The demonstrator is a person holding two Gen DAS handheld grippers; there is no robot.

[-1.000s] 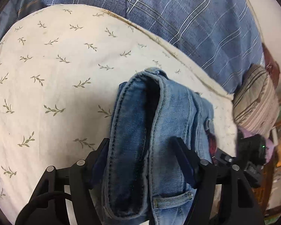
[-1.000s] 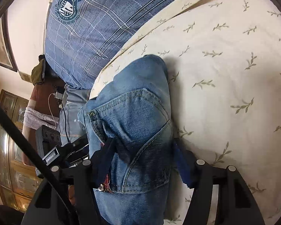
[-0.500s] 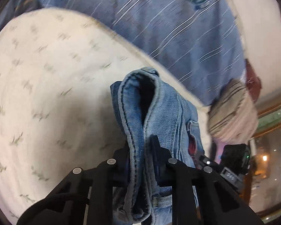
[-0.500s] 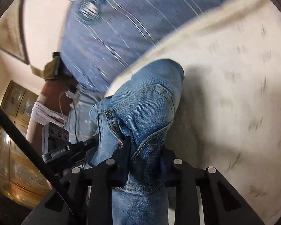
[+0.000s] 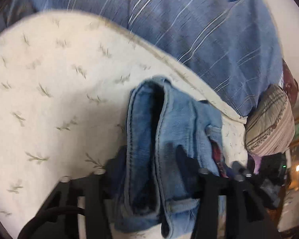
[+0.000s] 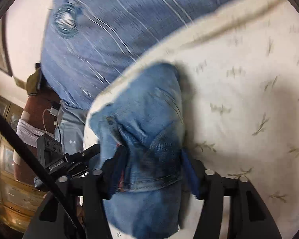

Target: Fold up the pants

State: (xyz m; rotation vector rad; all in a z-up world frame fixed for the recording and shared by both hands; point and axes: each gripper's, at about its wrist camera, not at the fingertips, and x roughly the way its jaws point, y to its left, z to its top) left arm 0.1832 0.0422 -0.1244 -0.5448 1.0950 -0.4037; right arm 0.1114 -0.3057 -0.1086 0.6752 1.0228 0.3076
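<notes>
Jeans [image 5: 169, 139] between opening jaws, on sheet [image 5: 49, 99]

In the left wrist view we see the folded pants [image 5: 169, 139] at lower centre, lying on the sheet [image 5: 49, 99] that fills the left of the frame. The pillow [image 5: 189, 29] lies behind, across the top, and a bundle [image 5: 271, 123] sits at the right edge. In the right wrist view the pants [image 6: 149, 119] lie at centre, the sheet [image 6: 249, 99] to the right, the pillow [image 6: 109, 39] at upper left.
</notes>
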